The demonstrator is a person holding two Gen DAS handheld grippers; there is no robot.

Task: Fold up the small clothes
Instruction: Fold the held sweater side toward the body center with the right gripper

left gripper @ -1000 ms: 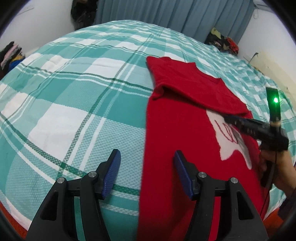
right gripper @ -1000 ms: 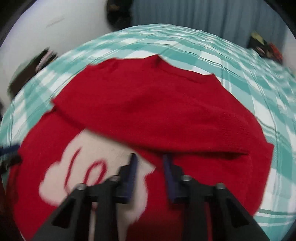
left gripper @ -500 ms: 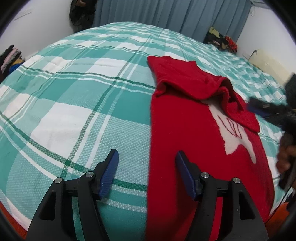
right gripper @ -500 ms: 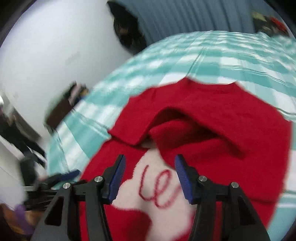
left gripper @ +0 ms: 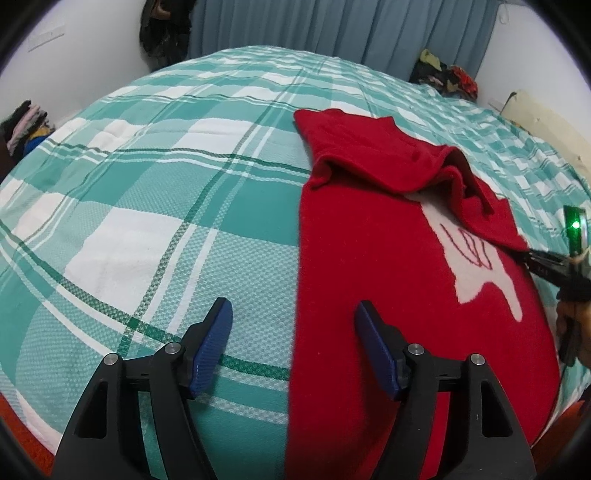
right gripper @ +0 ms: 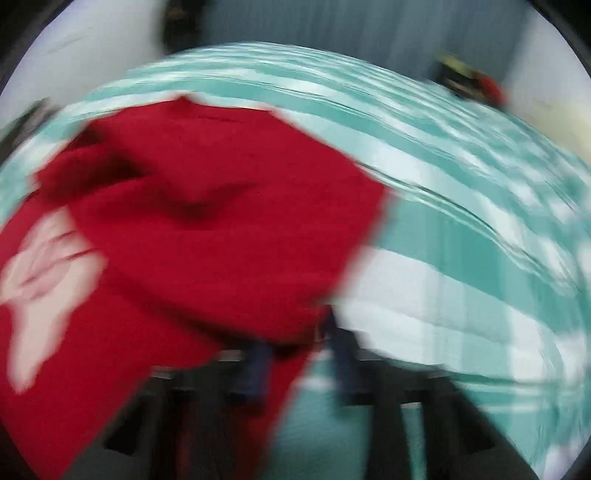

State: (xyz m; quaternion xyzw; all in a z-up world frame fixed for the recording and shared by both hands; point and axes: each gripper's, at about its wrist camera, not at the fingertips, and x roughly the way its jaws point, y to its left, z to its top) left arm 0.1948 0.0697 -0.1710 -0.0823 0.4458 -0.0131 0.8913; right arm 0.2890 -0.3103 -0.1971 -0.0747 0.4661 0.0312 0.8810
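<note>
A red knit sweater [left gripper: 369, 258] with a white patch and red lettering [left gripper: 476, 258] lies on the bed; its top part is folded down and rumpled. My left gripper [left gripper: 293, 343] is open and empty, low over the sweater's left edge. My right gripper [left gripper: 532, 256] shows at the sweater's right side, touching the folded edge. The right wrist view is heavily blurred: the sweater [right gripper: 207, 229] fills the left and its edge drapes over the fingers [right gripper: 258, 369], so the jaws cannot be read.
The bed is covered with a teal and white plaid sheet [left gripper: 129, 221]. Piles of clothes sit at the far left [left gripper: 26, 122] and far right [left gripper: 447, 77]. A blue curtain [left gripper: 332, 26] hangs behind the bed.
The right gripper swung from open over the sweater's middle to its right edge. The folded top part became rumpled. The left gripper stayed open and barely moved.
</note>
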